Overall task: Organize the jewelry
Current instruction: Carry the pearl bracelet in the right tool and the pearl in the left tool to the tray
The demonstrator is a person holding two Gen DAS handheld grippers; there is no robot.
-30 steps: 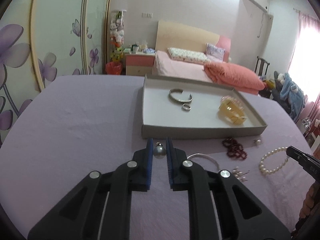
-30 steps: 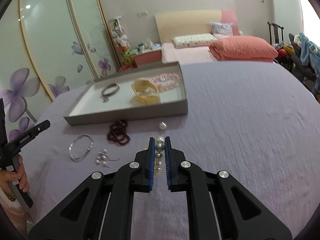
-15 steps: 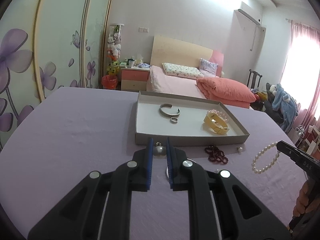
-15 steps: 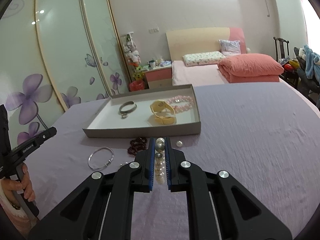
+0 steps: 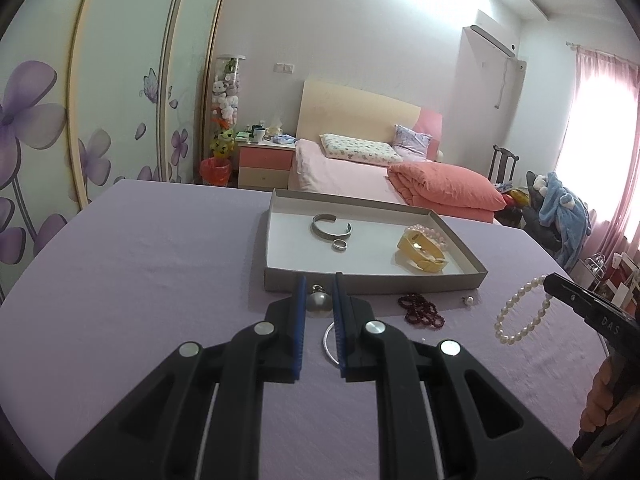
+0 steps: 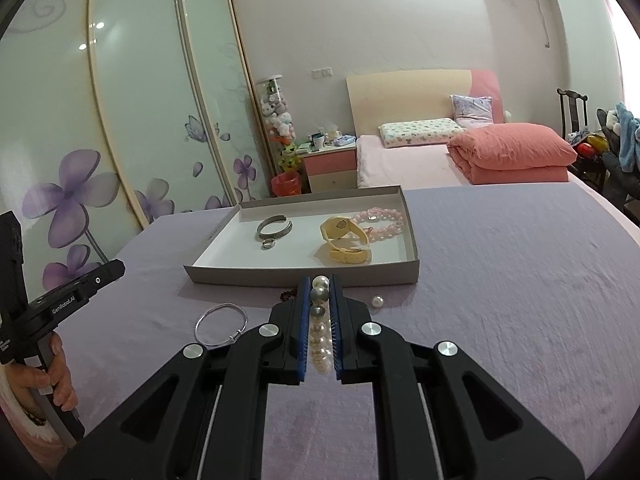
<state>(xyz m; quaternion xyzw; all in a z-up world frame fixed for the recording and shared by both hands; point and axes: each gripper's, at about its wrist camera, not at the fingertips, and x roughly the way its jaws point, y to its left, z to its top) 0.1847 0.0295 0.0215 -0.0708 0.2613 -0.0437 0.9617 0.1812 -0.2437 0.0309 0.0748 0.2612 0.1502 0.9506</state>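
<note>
Matt lilac cloth, faintly ribbed, covers the bench [image 6: 500,280]. The tray [image 6: 304,276] looks like grey card, white and smooth inside. There's a brushed-metal cuff [image 6: 274,227] and a polished ring [image 6: 268,243]; the wire bangle [image 6: 221,324] shines. Glossy pearls [image 6: 320,336] sit between ridged blue pads [image 6: 304,320] of the matt black plastic right hand-held gripper [image 6: 320,286]. The yellow band [image 6: 344,240] looks like smooth plastic.

Left hand-held gripper [image 5: 319,304] and right hand-held gripper [image 6: 320,308] both clamped, angled downward, each gripped by a hand
</note>
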